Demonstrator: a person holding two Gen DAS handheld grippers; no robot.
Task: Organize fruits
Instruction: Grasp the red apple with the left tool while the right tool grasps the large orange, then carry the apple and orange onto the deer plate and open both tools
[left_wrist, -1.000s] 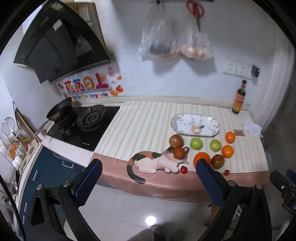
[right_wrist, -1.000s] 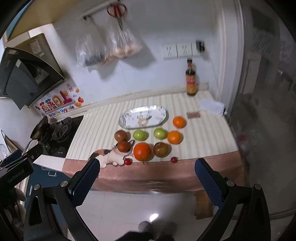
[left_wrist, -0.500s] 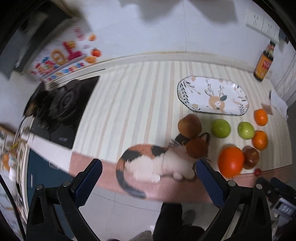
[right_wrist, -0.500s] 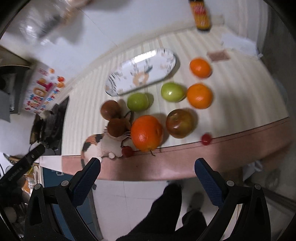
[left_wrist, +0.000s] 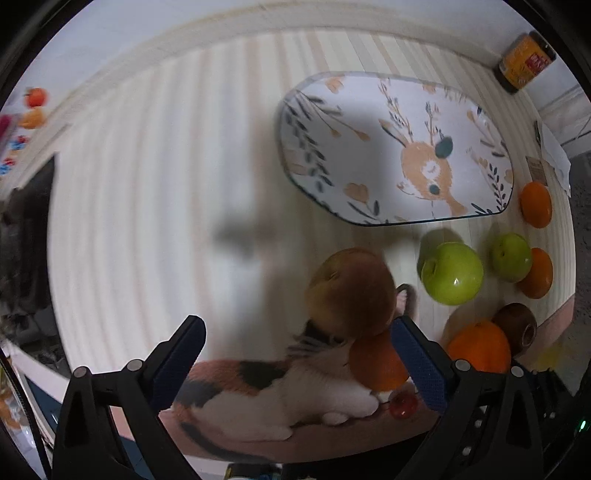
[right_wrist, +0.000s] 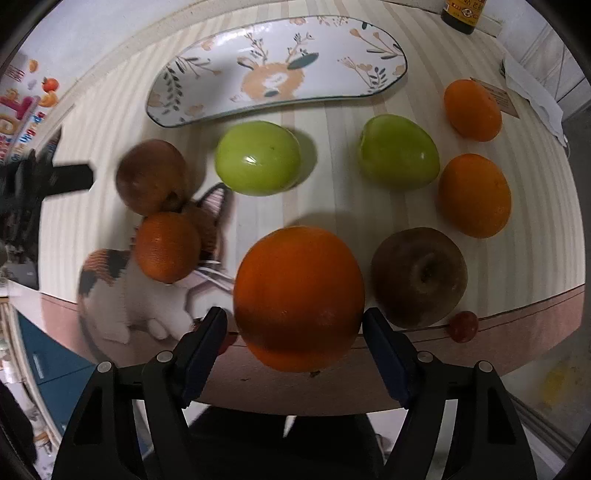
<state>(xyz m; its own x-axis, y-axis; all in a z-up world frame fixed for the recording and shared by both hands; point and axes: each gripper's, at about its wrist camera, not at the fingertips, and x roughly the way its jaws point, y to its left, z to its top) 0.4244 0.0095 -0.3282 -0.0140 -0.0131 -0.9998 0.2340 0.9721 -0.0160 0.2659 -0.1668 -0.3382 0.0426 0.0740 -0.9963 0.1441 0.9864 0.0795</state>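
Between the spread right gripper (right_wrist: 293, 338) fingers sits the big orange (right_wrist: 299, 297), brown apple (right_wrist: 419, 277) crowding beside; left gripper (left_wrist: 297, 356) also released.

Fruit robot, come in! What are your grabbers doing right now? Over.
Both grippers open, holding nothing. Right gripper straddles the big orange. Left gripper nears the brown round fruit. Deer-patterned oval plate holds nothing.

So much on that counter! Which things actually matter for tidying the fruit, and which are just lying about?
Part of the job:
- large orange
- green apples
- small oranges
- brown fruits
- cherry tomato
- deer-print plate

Just lying about:
- sauce bottle
- cat picture on the cloth
- folded paper
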